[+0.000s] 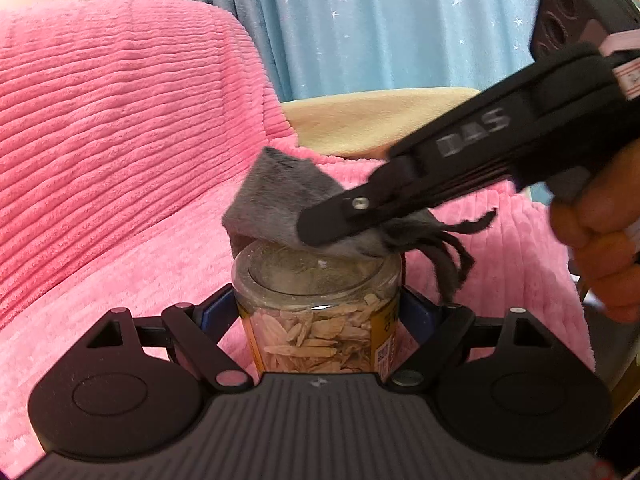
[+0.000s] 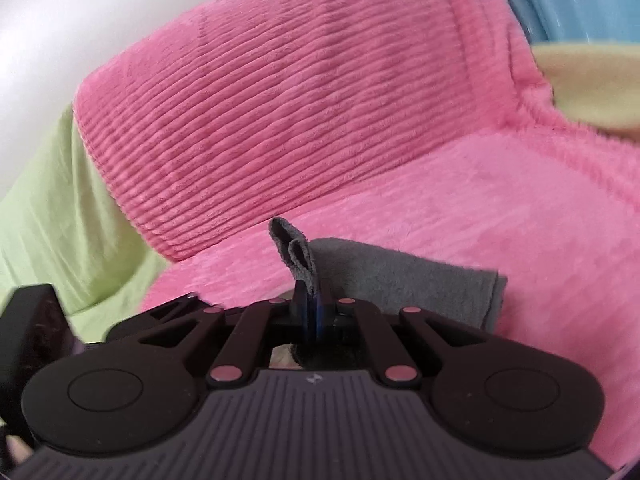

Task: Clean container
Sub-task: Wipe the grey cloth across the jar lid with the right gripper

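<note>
Clamping the jar [image 1: 320,320], left hand-held gripper [image 1: 318,308], right hand-held gripper [image 1: 320,236] (angled down) pinching grey cloth [image 1: 276,196] on lid [image 1: 316,272]

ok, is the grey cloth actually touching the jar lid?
Touching. The left wrist view shows the grey cloth, pinched in the right gripper, pressed flat on the jar lid with no gap.

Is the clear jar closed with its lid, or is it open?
Closed. The clear lid sits on the jar, and the grey cloth lies on top of it.
</note>
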Motion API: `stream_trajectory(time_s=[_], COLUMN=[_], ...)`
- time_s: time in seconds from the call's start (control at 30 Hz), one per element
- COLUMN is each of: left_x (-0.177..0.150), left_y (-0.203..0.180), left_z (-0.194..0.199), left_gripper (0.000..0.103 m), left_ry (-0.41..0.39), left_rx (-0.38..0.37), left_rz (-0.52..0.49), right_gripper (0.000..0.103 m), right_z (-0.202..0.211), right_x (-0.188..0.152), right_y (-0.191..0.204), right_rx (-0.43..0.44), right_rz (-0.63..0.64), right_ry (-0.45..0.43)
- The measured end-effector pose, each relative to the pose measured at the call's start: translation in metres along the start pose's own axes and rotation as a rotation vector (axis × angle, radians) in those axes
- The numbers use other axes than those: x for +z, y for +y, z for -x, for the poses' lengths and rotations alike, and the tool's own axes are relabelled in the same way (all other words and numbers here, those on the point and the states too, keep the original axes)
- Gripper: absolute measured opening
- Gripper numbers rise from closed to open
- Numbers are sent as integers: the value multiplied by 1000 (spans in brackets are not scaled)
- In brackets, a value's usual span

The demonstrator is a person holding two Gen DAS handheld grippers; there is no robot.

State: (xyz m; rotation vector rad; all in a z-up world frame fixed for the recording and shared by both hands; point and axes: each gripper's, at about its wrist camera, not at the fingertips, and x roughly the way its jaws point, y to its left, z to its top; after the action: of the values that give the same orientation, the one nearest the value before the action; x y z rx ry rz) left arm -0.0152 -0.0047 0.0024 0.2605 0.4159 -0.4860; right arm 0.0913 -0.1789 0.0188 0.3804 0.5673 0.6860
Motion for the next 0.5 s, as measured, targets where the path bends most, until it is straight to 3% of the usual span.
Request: stream_trajectory(time_s=[0.13,0.33,0.5], left_x=[20,23,26], left_y=[18,37,53], left_z=[-17,-30,-41], left_gripper=[84,84,84], left_ry=[10,12,13], left_rx=[16,17,18], left_rz=[18,15,12], right_gripper=[2,3,2], right_z=[5,-9,-26], right_x=[-5,-7,8], right_y=[4,4,17], right_rx=[79,165,101], right_rz=[-39,-102,-14], right_ry=[39,36,3])
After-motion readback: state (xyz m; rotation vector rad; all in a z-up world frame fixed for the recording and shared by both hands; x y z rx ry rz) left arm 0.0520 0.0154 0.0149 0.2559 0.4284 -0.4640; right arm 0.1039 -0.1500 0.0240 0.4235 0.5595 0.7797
